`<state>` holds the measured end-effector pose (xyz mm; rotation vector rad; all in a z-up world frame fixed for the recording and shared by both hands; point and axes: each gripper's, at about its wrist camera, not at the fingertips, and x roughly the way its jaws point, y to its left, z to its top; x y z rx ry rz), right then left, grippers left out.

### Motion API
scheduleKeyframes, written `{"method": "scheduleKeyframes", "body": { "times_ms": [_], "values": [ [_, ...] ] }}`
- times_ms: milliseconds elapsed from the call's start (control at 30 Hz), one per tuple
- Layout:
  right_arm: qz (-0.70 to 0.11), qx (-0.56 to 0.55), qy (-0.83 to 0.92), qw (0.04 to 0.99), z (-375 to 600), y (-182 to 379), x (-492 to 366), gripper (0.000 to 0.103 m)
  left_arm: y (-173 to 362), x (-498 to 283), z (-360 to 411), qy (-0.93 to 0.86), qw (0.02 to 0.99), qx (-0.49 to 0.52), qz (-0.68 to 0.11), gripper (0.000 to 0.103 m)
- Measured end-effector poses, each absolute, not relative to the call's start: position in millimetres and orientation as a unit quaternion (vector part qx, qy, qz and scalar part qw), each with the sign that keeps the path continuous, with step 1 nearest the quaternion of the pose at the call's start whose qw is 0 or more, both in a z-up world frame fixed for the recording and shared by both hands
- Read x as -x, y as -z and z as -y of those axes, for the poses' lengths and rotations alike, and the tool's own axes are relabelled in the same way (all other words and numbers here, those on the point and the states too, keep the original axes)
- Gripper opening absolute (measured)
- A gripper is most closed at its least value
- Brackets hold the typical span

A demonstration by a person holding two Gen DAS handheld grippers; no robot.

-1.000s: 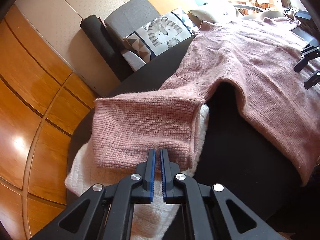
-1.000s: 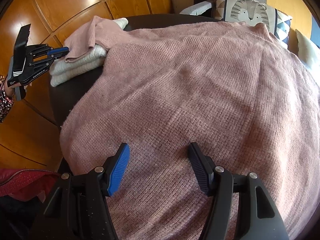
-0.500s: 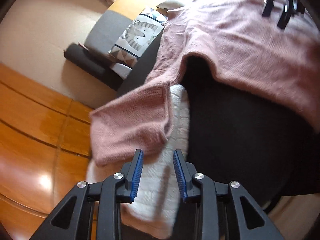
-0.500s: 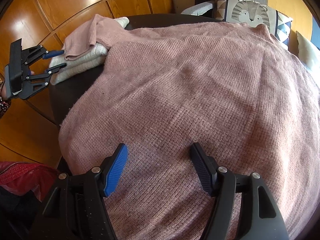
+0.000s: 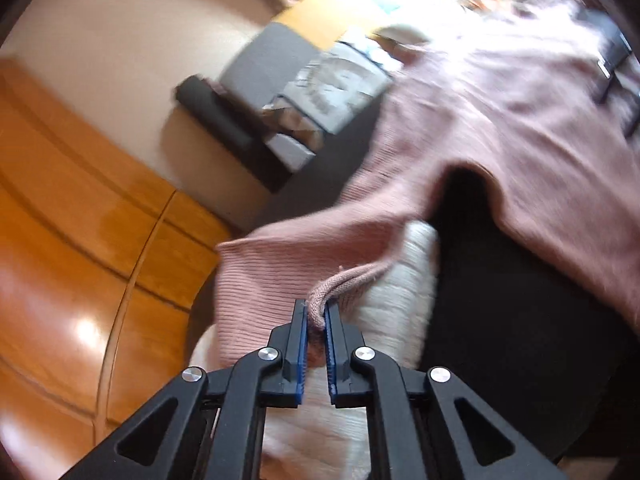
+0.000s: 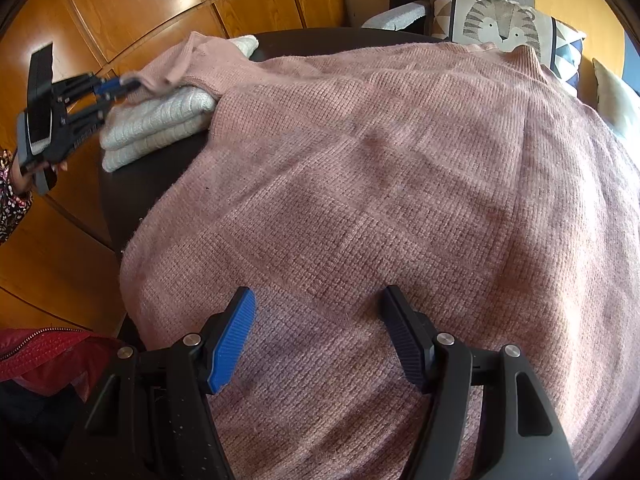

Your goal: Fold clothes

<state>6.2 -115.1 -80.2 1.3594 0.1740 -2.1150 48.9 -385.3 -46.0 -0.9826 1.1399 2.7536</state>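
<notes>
Motion blur smears the cushion (image 5: 340, 92) at twelve o'clock; pink sweater (image 6: 400, 208) runs off frame at four o'clock

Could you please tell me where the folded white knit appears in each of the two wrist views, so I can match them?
Left wrist view: the folded white knit lies low and centre, under the pink sweater's sleeve, just beyond the left gripper.
Right wrist view: it sits upper left, on the dark table, beside the left gripper.
Shared landmark: the tiger-print cushion.
</notes>
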Motion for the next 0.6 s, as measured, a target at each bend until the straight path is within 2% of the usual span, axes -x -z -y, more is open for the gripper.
{"method": "scheduleKeyframes", "body": {
  "times_ms": [333,600],
  "values": [
    [-0.067,-0.513,0.799,0.307,112.3,79.4,-8.4,0.069,-26.9,-16.6,492.1,-0.933,-0.149,0.285,-0.159,0.007],
    [-0.069,-0.513,0.798,0.307,112.2,79.6,-8.3,0.069,-19.6,-16.5,568.4,-0.924,-0.224,0.31,-0.017,0.007]
  ]
}}
